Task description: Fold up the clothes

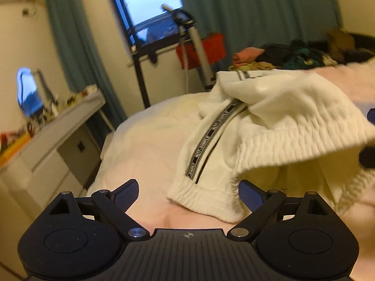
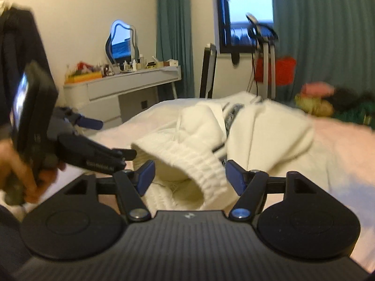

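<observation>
The white garment (image 1: 269, 121), a ribbed-waistband piece with a dark lettered stripe, lies crumpled on the bed (image 1: 145, 140), its elastic waistband (image 2: 194, 164) raised toward the near edge. In my judgement the step in hand is taking hold of the waistband to spread the garment flat. To do this well, seat each pad fully over the ribbed hem at opposite ends, close firmly, then draw the ends apart. The left gripper (image 1: 187, 194) stands wide open beside the garment's cuffed edge, gripping nothing. The right gripper (image 2: 189, 178) is open with the waistband between its fingers; no pad clearly presses on it.
</observation>
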`<state>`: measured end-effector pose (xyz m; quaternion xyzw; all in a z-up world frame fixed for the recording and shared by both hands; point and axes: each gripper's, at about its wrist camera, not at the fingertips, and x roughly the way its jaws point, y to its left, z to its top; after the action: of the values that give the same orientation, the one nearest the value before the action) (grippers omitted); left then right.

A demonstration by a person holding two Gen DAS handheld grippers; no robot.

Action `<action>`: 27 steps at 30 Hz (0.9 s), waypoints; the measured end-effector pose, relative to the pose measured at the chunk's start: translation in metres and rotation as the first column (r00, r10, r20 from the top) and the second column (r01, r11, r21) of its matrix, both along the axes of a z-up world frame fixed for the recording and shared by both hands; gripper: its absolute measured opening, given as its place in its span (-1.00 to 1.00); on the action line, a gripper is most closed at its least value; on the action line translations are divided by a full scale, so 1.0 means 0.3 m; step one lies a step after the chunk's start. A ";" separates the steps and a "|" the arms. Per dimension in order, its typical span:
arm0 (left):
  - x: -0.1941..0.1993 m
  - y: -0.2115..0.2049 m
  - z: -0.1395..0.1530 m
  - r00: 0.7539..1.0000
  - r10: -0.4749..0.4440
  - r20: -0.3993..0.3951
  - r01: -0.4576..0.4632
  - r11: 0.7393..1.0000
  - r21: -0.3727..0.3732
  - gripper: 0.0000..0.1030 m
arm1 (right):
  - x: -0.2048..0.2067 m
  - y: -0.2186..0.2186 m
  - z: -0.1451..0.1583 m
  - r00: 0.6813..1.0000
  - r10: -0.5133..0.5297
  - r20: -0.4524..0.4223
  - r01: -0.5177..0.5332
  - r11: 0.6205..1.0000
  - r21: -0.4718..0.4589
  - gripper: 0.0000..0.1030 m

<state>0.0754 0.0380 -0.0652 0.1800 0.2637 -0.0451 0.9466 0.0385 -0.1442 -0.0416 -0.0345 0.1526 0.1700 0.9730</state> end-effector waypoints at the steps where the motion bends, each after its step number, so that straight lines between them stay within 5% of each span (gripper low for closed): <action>1: 0.000 0.006 0.003 1.000 0.007 -0.006 -0.007 1.000 -0.014 0.82 | 0.010 0.022 -0.005 1.000 -0.005 0.020 0.005 0.999 -0.035 0.36; 7: -0.013 0.012 0.019 1.000 0.012 -0.013 -0.012 0.999 -0.042 0.88 | 0.058 0.019 -0.057 0.993 -0.117 0.032 0.119 0.991 -0.063 0.33; 8: -0.015 0.008 0.021 1.000 0.006 -0.013 -0.007 0.999 -0.045 0.88 | 0.062 0.012 -0.064 0.991 -0.131 0.031 0.133 0.989 -0.064 0.22; 10: -0.014 -0.006 0.025 1.000 -0.011 -0.007 0.011 0.999 -0.045 0.88 | 0.066 -0.015 -0.062 0.988 -0.157 0.005 0.157 0.987 -0.040 -0.41; 11: -0.019 -0.015 0.031 1.000 -0.029 0.008 0.029 0.999 -0.041 0.88 | 0.063 -0.036 -0.054 0.986 -0.165 -0.011 0.165 0.986 -0.008 -0.52; 19: -0.127 -0.099 0.056 0.961 -0.266 0.076 0.269 0.963 -0.032 0.91 | 0.029 -0.258 0.017 0.969 -0.223 -0.110 0.246 0.918 0.309 -0.63; 27: -0.155 -0.165 -0.010 0.934 -0.358 0.006 0.357 0.933 0.046 0.99 | 0.016 -0.413 0.033 0.948 -0.279 -0.153 0.319 0.823 0.470 -0.63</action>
<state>0.0287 -0.0115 -0.0684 0.2461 0.2207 -0.2094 0.9203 0.0432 -0.2682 -0.0318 0.2432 0.1458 0.0495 0.9577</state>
